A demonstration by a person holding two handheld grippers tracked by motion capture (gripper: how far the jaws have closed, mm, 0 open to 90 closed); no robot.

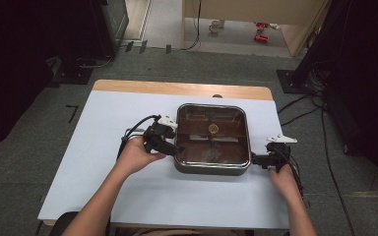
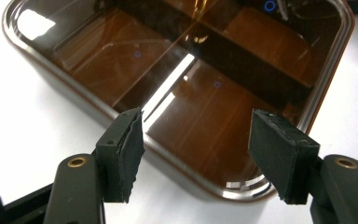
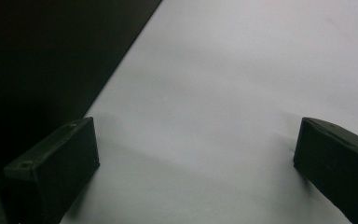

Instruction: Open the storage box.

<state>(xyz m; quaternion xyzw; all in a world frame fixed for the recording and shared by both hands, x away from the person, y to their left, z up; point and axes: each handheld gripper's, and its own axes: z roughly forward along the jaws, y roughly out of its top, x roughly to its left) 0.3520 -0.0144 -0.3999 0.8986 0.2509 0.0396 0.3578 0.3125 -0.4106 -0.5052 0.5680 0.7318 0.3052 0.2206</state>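
A square dark pan point(image 1: 211, 169) with a glass lid and a small round knob point(image 1: 213, 129) sits right of the table's middle. My left gripper point(image 1: 176, 147) hovers at the pan's left rim. In the left gripper view its jaws point(image 2: 196, 149) stand open above a rounded corner of the lid point(image 2: 214, 107), nothing between the pads. My right gripper point(image 1: 254, 160) is low beside the pan's right side. In the right gripper view it point(image 3: 191, 163) is wide open over bare table, with the pan's dark wall point(image 3: 37, 70) at the left.
The table point(image 1: 128, 187) has a pale sheet over it, with a wooden strip point(image 1: 177, 88) bare along the far edge. Cables trail from both grippers. Dark stands and cables point(image 1: 305, 105) sit on the floor to the right and behind.
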